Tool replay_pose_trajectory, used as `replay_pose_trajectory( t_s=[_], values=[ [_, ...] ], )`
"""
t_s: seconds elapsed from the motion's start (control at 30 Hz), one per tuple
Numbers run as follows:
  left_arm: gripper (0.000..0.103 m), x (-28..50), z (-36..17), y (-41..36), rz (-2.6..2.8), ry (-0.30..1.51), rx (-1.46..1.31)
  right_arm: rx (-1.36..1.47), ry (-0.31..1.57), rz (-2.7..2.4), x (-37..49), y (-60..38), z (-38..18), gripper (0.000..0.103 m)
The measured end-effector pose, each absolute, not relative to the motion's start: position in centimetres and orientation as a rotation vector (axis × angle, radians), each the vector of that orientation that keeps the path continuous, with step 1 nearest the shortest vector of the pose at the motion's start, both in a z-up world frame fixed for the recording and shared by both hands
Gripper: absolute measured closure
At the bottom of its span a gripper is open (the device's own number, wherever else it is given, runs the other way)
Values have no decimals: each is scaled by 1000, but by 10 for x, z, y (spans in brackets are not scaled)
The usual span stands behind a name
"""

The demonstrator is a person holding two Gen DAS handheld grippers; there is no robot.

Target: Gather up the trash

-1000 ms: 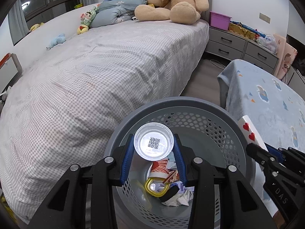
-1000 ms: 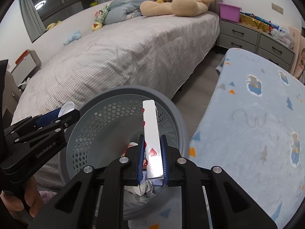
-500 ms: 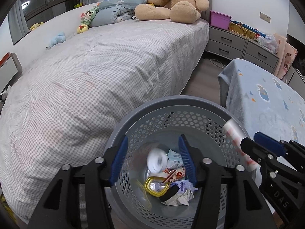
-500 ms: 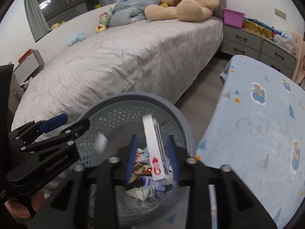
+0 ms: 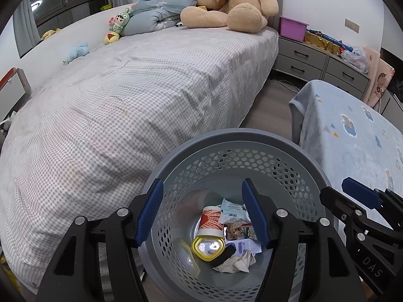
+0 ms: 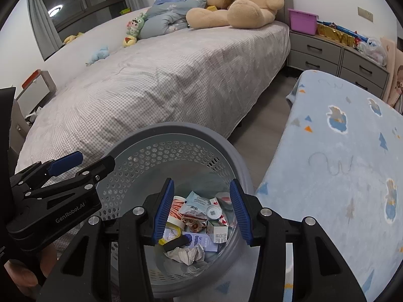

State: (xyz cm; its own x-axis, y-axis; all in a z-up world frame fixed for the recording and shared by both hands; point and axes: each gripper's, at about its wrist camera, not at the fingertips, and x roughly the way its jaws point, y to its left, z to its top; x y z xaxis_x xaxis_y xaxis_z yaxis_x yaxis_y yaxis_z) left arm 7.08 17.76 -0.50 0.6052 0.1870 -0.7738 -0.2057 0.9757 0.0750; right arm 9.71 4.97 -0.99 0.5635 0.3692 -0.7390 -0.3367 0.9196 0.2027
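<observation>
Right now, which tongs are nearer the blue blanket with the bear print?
Right. The right tongs hang open over the grey basket on the side that borders the blanket. The left tongs hang open over the basket's bed side, farther away.

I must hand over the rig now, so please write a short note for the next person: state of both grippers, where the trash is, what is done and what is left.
Left gripper: its jaws have just been opening, nothing between them, above the bin.
Right gripper: open and empty, also above the bin.
Grey perforated bin: on the floor between bed and blue blanket, holding a cup, wrappers, a small carton and crumpled paper.
Done: both grippers are empty over the bin.
Left: no loose trash is visible on the bed or blanket in these views; check elsewhere.
</observation>
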Motion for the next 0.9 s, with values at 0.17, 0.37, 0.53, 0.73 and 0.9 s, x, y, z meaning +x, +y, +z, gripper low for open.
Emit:
replay_pose_trajectory(
  t_s=[0.17,0.37,0.53,0.73,0.9],
  values=[
    [39,71,-5,178,228,891,-23,42,881,413,96,49,-11,56],
    [38,71,-5,178,229,891,-23,45,884,412,97,48,-12,55],
    [33,71,-4,178,233,886,-25,44,884,412,97,48,-12,54],
    [30,71,-3,179,239,884,-28,46,884,410,98,47,-13,52],
    [27,70,-2,181,256,873,-30,46,881,409,98,47,-13,48]
  ],
)
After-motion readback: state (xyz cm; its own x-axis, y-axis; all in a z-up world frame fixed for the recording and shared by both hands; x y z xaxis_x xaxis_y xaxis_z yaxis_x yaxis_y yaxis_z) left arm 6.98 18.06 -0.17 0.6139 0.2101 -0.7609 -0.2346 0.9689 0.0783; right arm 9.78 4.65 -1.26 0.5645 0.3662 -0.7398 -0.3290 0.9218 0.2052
